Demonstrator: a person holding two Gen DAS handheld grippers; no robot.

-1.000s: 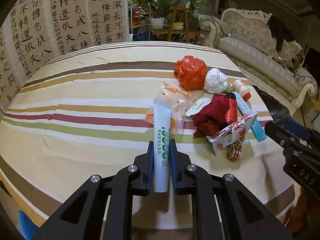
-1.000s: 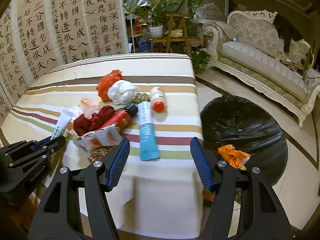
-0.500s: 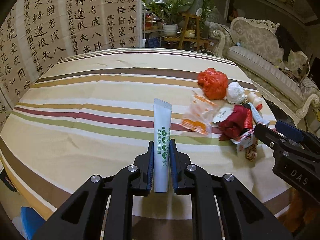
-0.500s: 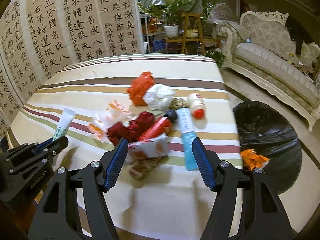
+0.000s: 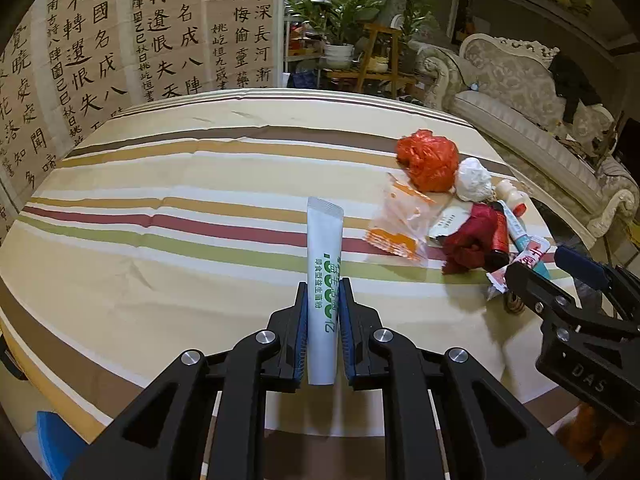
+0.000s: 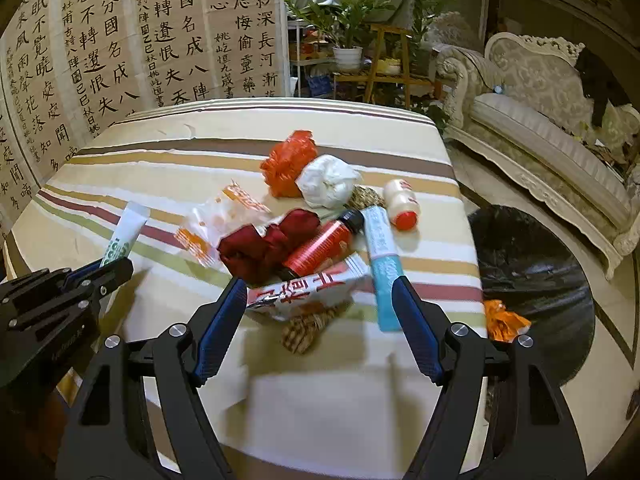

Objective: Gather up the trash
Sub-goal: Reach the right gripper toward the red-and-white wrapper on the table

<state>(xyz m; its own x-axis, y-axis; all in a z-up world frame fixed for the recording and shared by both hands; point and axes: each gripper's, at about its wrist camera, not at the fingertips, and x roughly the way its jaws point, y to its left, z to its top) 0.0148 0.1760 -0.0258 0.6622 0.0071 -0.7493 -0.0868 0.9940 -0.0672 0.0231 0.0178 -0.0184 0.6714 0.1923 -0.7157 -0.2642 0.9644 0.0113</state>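
Striped tablecloth (image 5: 160, 272) over round table, calligraphy screen behind, ornate sofa at right. My left gripper (image 5: 323, 320) clamped on white tube sachet with green print (image 5: 323, 280) — sachet sticks out forward above cloth. My right gripper (image 6: 318, 320) wide open, jaws have just been spreading, nothing pinched; below them lies red-and-white wrapper (image 6: 308, 292), front of trash heap. Heap (all touching): red bottle (image 6: 320, 246), dark red cloth (image 6: 264, 246), blue tube (image 6: 382, 268), orange bag (image 6: 290, 162), white wad (image 6: 328, 180). Black bin bag (image 6: 532, 280) on floor right of table — orange scrap (image 6: 504, 318) at its rim.
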